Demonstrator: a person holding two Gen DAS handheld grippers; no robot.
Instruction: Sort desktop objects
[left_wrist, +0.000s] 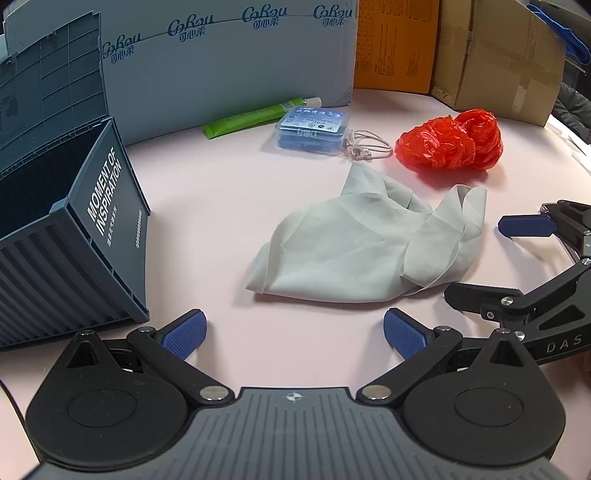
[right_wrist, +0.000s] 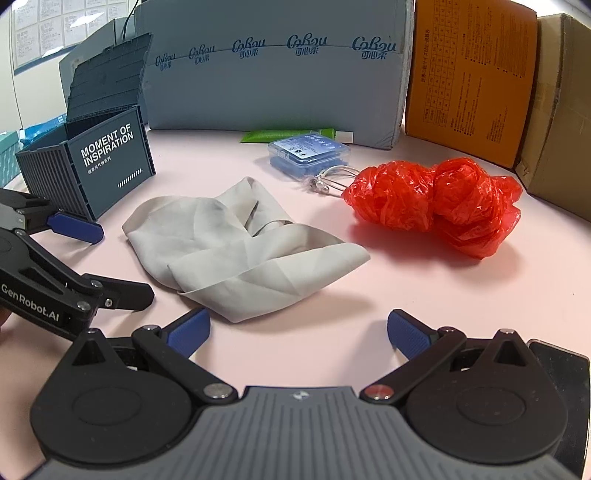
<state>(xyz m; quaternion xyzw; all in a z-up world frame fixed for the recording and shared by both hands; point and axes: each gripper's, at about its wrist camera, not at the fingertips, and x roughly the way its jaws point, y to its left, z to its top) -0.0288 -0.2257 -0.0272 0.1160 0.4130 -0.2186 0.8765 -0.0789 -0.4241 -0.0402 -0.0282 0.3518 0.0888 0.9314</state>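
On the pink desk nothing's sorted yet: cloth, red bag, case, tube all outside the bin, and I've got both the left claw and right claw spread wide, empty.

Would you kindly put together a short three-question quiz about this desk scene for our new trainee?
1. True or false: the dark grey storage box with white lettering has its lid open.
2. What touches the coiled white earphones? A) crumpled grey cloth B) clear plastic case of blue items C) green tube
3. How do the jaws of the left gripper and the right gripper stand?

Key
1. True.
2. B; the crumpled red plastic bag lies at their other side.
3. Both open, holding nothing.
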